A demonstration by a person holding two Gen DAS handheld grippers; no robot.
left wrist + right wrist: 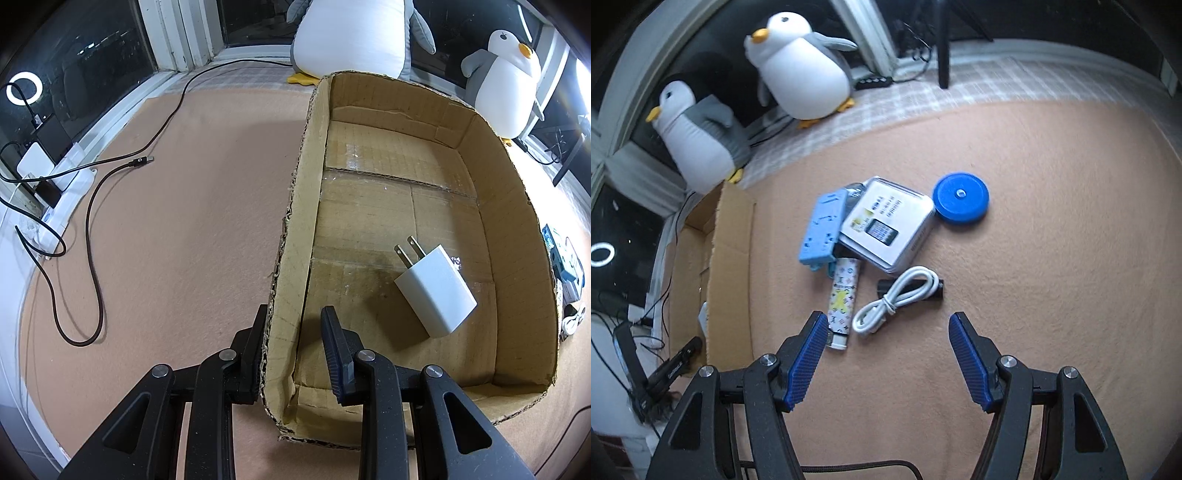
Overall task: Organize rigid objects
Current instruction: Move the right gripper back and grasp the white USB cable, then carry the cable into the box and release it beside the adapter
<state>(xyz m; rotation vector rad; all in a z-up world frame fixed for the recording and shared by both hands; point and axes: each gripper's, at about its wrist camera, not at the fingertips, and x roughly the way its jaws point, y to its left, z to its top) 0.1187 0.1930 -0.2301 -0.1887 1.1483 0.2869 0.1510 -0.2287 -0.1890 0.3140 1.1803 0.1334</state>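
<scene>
An open cardboard box (517, 206) lies on the pink mat with a white plug charger (436, 291) on its floor. My left gripper (295, 312) is shut on the box's left wall, one finger outside and one inside. In the right wrist view my right gripper (886, 317) hangs open and empty above a pile: a white coiled cable (895, 301), a patterned tube (844, 302), a small black cylinder (938, 288), a silver tin (884, 225), a light blue case (823, 230) and a blue round disc (962, 202). The box (731, 266) lies left of the pile.
A dark USB cable (92, 229) snakes over the mat left of the box. Two plush penguins (798, 66) (698, 140) stand along the window ledge at the back. A power strip and chargers (40, 173) sit at the far left edge.
</scene>
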